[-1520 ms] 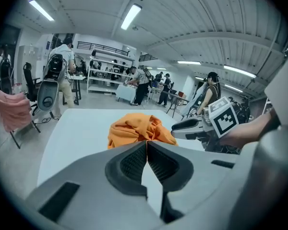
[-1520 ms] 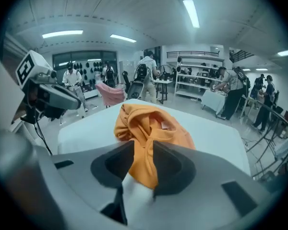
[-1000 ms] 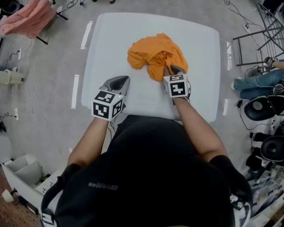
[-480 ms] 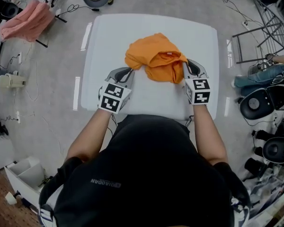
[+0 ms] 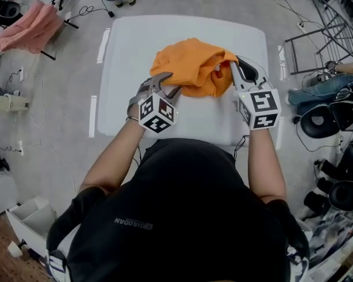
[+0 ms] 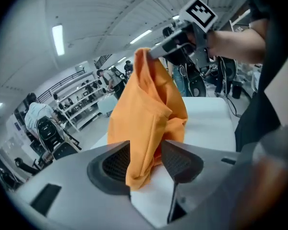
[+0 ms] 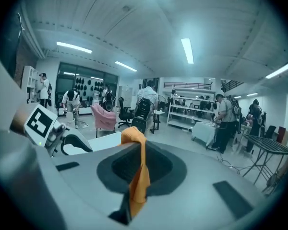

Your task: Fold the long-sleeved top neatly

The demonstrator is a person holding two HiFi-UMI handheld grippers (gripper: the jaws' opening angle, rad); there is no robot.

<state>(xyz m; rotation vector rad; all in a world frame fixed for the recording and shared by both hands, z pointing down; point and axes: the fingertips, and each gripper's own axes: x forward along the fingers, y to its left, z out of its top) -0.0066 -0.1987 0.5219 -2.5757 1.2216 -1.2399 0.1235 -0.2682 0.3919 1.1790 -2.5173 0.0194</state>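
Table (image 5: 135, 51): top (image 5: 188, 63) pinched in right fingers (image 7: 158, 169), loose between just-opened left fingers (image 6: 115, 166).

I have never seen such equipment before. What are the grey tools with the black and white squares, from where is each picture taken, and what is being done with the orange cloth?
There is no robot here. A person stands at a white table and holds one tool in each hand: a hand-held gripper with two jaws. The cubes with squares are part of these tools. The picture from above comes from a camera on the person's head, looking down. The other two come from cameras riding on each tool, looking along its jaws. On the table lies a crumpled orange long-sleeved top. The right hand-held gripper has just closed its jaws on a fold of the top and holds that part up. The left hand-held gripper has just opened its jaws; cloth hangs between them, but they do not pinch it.
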